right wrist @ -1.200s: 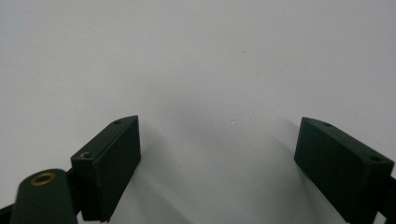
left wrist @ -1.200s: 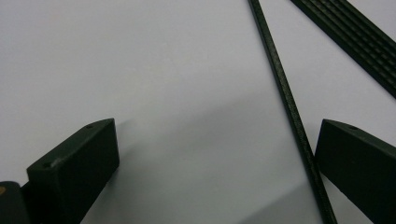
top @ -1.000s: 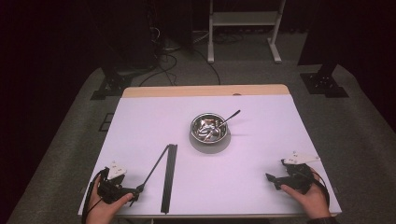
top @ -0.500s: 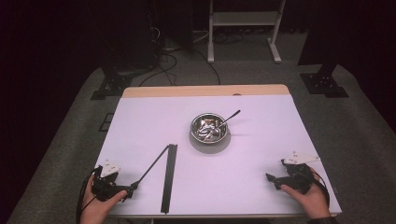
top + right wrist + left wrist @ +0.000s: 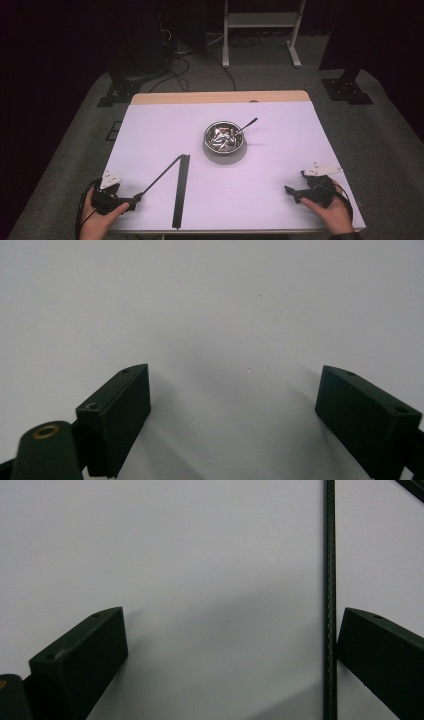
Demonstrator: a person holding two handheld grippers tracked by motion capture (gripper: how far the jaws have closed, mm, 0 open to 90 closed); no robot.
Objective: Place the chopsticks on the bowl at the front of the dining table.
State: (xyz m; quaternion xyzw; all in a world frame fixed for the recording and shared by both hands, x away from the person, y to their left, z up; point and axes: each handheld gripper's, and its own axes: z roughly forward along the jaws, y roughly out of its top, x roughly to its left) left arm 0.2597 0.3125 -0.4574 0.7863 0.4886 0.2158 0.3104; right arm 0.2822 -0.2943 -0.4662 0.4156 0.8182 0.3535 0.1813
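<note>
White table (image 5: 250,210) — thin black rod (image 5: 159,176), straight

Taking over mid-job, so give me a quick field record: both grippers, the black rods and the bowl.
left gripper: open, thin rod lies against the inner face of one jaw
right gripper: open, nothing between jaws
flat black bar: on table, meets thin rod at far end
bowl: table centre, untouched, holds metal utensils
</note>
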